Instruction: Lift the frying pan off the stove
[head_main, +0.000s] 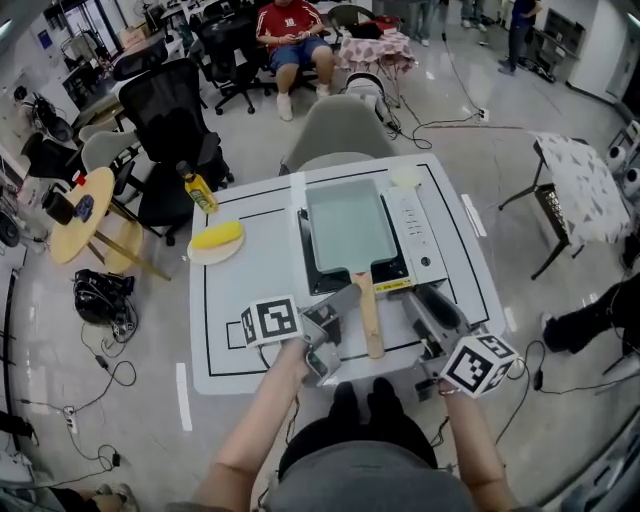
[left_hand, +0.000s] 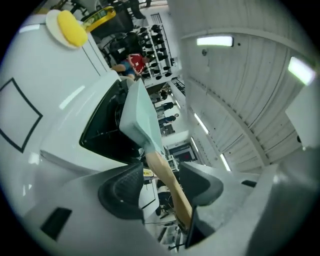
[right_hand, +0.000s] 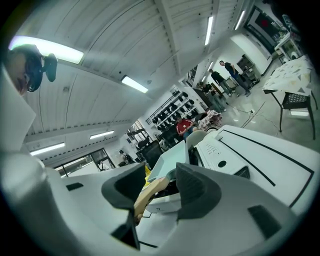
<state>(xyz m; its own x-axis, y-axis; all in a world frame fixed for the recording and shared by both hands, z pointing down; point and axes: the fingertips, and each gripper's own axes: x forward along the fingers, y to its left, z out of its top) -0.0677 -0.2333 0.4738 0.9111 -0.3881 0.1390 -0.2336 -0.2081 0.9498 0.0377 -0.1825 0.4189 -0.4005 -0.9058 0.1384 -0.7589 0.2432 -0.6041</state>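
Observation:
A pale green rectangular frying pan (head_main: 350, 225) sits on the portable stove (head_main: 425, 240) on the white table (head_main: 230, 330). Its wooden handle (head_main: 371, 315) points toward me. My left gripper (head_main: 345, 318) is at the handle's left side. In the left gripper view the handle (left_hand: 167, 177) runs between the open jaws of that gripper (left_hand: 160, 187), and the pads do not press on it. My right gripper (head_main: 432, 312) hovers open to the right of the handle, over the table's near edge. In the right gripper view the handle (right_hand: 150, 195) and pan (right_hand: 172, 160) show through the gap of the gripper (right_hand: 161, 190).
A yellow lump on a white plate (head_main: 215, 240) lies at the table's far left, with a yellow bottle (head_main: 198, 188) behind it. A grey chair (head_main: 340, 125) stands at the far side. A round wooden table (head_main: 80, 215) is at left, a patterned table (head_main: 585, 185) at right.

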